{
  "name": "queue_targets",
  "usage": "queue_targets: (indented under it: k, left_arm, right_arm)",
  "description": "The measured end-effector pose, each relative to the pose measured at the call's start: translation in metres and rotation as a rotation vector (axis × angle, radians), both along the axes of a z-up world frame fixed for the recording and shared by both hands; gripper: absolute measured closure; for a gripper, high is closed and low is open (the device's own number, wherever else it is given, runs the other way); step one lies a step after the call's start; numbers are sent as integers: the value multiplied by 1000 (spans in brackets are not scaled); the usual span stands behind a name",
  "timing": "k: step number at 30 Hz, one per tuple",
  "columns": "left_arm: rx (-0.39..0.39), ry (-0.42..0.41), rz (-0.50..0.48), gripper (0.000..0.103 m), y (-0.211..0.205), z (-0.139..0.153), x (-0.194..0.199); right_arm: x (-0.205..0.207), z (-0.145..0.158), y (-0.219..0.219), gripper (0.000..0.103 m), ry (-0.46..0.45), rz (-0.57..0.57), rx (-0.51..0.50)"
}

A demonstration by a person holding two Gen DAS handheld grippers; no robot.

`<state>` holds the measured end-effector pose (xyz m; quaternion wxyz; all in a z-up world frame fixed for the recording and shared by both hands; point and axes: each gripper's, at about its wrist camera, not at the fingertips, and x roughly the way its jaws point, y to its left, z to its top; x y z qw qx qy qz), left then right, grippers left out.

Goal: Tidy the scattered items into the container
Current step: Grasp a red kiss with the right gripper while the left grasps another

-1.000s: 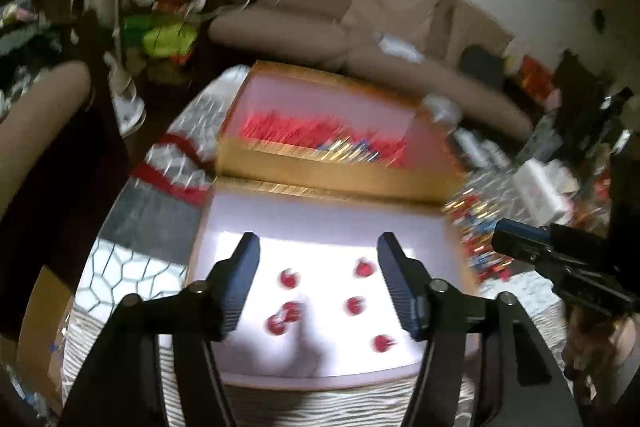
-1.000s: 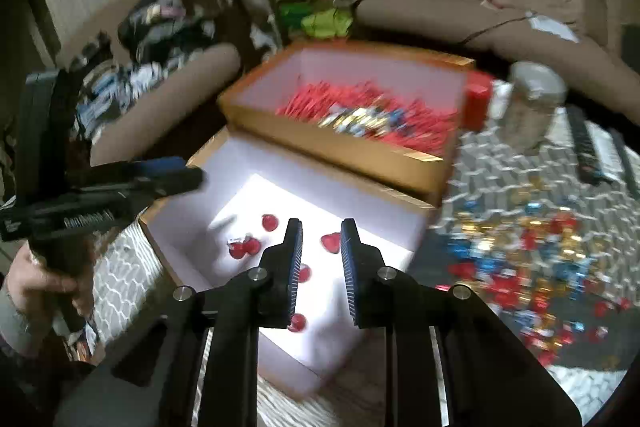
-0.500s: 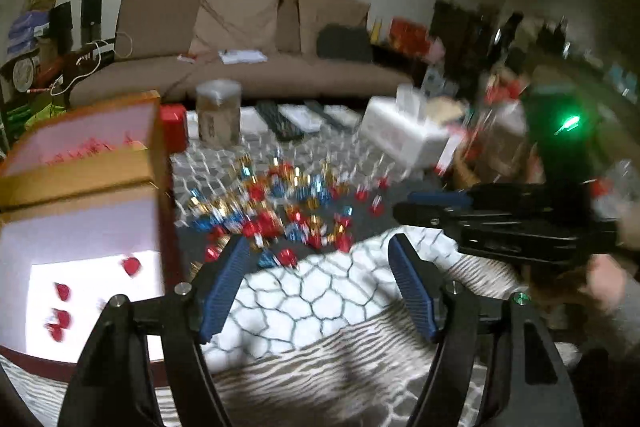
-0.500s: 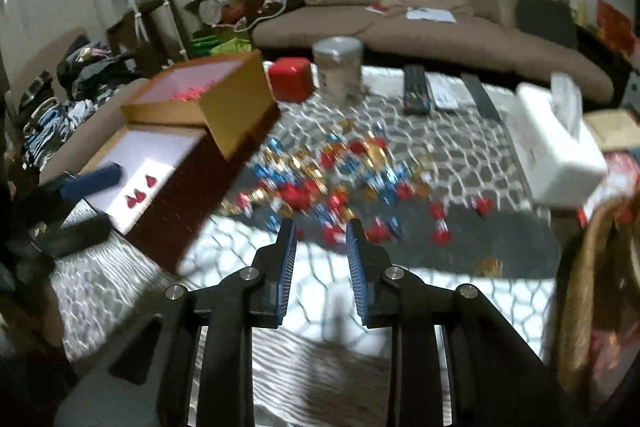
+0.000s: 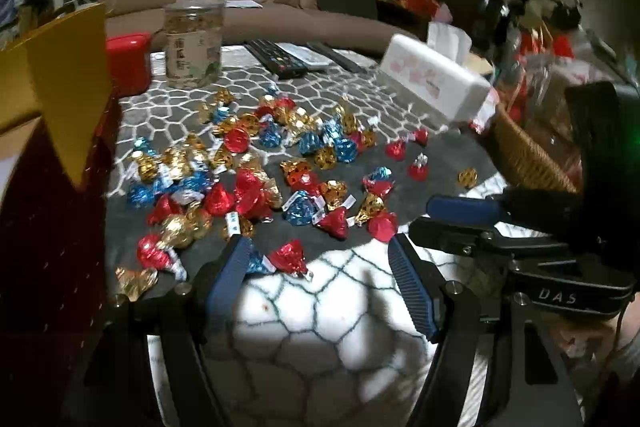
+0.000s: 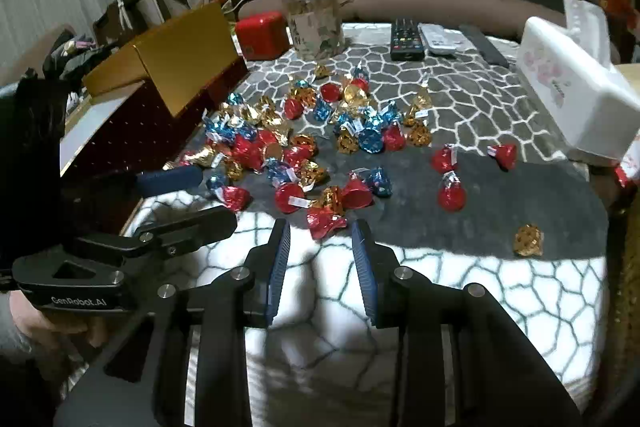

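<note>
Many foil-wrapped candies in red, blue and gold (image 5: 256,163) lie scattered on the patterned table cover, also in the right wrist view (image 6: 320,131). The gold and dark red box (image 6: 132,131) stands at the left, its wall in the left wrist view (image 5: 48,227). My left gripper (image 5: 320,259) is open and empty, a red candy (image 5: 289,255) lying just ahead of its fingers. My right gripper (image 6: 322,239) is open and empty, with a red candy (image 6: 324,219) right at its fingertips. Each gripper shows in the other's view: the right one (image 5: 480,223), the left one (image 6: 176,195).
A clear jar (image 6: 314,21), a red tin (image 6: 262,35), remote controls (image 6: 408,37) and a white tissue box (image 6: 572,91) stand behind the candies. A wicker basket (image 5: 528,155) sits at the right. A sofa lies beyond the table.
Both grippers swung from over the box to the candy pile on the table and came lower. The right gripper's jaws have opened wider.
</note>
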<state>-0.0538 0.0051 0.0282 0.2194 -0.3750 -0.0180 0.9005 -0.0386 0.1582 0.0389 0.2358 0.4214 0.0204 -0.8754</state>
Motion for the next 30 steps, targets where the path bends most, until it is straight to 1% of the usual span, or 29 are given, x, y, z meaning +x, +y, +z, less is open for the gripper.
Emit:
queue_targets:
  k: [4, 6, 7, 9, 10, 11, 12, 13, 14, 15, 20, 22, 25, 28, 30]
  left_arm:
    - [11, 33, -37, 31, 2, 3, -7]
    - [10, 24, -51, 31, 3, 2, -14]
    - [2, 8, -55, 31, 4, -1, -19]
    - [14, -19, -79, 31, 5, -5, -23]
    - [18, -18, -88, 32, 6, -6, -22]
    - [24, -17, -104, 36, 7, -5, -21]
    - [25, -25, -114, 39, 8, -6, -22]
    - [21, -38, -116, 43, 9, -8, -23]
    - [14, -53, -118, 46, 11, -10, -24]
    - [7, -64, -118, 49, 12, -12, -25]
    - [-23, -105, -81, 72, 10, -18, -30]
    - [-39, -115, -65, 79, 6, -19, -30]
    - [-58, -117, -60, 84, 4, -18, -24]
    - [-69, -119, -46, 86, -1, -16, -16]
    - [-60, -123, -34, 87, -5, -15, -9]
  right_arm:
    - [-4, -10, -1, 72, -1, 7, -9]
    - [-6, -14, -5, 72, 1, 13, 1]
    - [-7, -16, -6, 72, 1, 15, 10]
    - [-10, -19, -9, 72, -2, 15, 29]
    - [-11, -20, -10, 75, -8, 19, 31]
    - [-13, -21, -11, 79, -12, 21, 34]
    - [-14, -21, -12, 80, -11, 22, 40]
    - [-15, -21, -13, 81, -12, 25, 44]
    - [-16, -22, -15, 88, -13, 30, 51]
    - [-16, -22, -16, 92, -12, 34, 57]
    - [-14, -17, -12, 92, -4, 22, 53]
    - [-14, -14, -9, 92, -6, 12, 39]
    - [-12, -9, -4, 92, -3, 1, 30]
    - [-7, -3, -2, 92, -2, -5, 20]
    - [-2, 2, -2, 92, 5, -8, 18]
